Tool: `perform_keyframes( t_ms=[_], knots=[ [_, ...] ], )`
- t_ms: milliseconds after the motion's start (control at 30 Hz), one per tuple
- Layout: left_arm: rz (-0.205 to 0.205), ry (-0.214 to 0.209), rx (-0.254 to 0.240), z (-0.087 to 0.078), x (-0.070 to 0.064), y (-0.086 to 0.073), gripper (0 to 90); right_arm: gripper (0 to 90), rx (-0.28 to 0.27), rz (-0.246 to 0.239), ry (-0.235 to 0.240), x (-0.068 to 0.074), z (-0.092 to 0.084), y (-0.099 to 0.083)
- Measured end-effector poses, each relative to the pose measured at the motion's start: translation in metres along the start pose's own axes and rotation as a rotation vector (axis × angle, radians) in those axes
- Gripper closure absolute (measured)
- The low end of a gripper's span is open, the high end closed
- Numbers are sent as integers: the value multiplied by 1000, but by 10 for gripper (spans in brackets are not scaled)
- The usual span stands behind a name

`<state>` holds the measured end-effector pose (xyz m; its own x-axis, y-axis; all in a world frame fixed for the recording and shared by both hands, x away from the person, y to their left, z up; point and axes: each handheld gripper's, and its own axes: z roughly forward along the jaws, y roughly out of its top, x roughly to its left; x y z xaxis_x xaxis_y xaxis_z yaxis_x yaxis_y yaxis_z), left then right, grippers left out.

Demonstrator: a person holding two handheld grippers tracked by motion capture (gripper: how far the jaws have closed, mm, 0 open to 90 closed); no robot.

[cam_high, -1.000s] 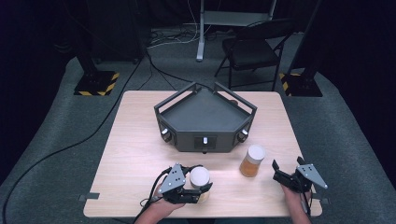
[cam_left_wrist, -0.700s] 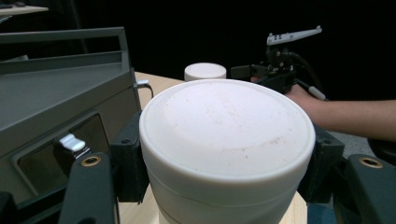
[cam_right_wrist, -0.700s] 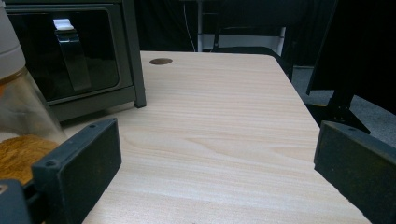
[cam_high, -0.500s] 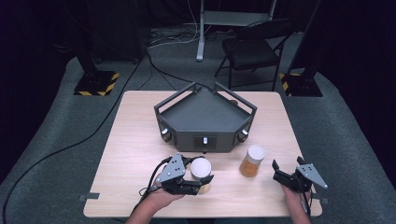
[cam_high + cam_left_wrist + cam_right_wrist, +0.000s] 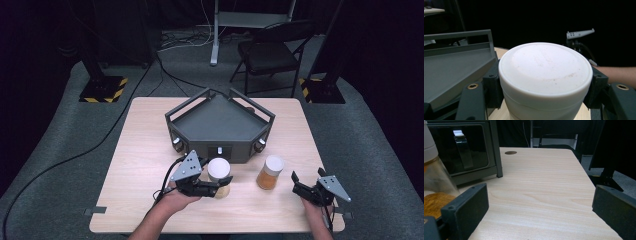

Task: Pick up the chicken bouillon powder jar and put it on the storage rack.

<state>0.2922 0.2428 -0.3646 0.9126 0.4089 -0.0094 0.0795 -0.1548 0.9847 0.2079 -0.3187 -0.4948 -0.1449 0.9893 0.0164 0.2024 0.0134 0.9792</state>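
1. The left third of the pale wooden surface (image 5: 140, 150) lies bare, from its far edge to its near edge.
2. The left claw (image 5: 215, 189), held in a hand (image 5: 177, 200) near the front edge, is clenched on a white-lidded jar (image 5: 219, 176); in the left gripper view its jaws press both sides of the jar just under the round lid.
3. The jar stands upright, its long axis vertical, just in front of the dark grey angular tray-topped box (image 5: 220, 125) at mid-surface.
4. A second white-lidded clear jar of orange-brown powder (image 5: 270, 172) stands upright beside the box's right front corner.
5. The right claw (image 5: 299, 187) is released, jaws wide apart, near the right front corner, with bare wood ahead of it.
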Motion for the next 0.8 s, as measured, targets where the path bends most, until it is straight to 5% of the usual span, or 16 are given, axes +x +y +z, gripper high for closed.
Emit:
perform_keyframes(
  t_ms=[800],
  knots=[
    [37, 112, -37, 13, 16, 52, 333, 0, 0, 6, 2, -2, 1, 0]
  ],
)
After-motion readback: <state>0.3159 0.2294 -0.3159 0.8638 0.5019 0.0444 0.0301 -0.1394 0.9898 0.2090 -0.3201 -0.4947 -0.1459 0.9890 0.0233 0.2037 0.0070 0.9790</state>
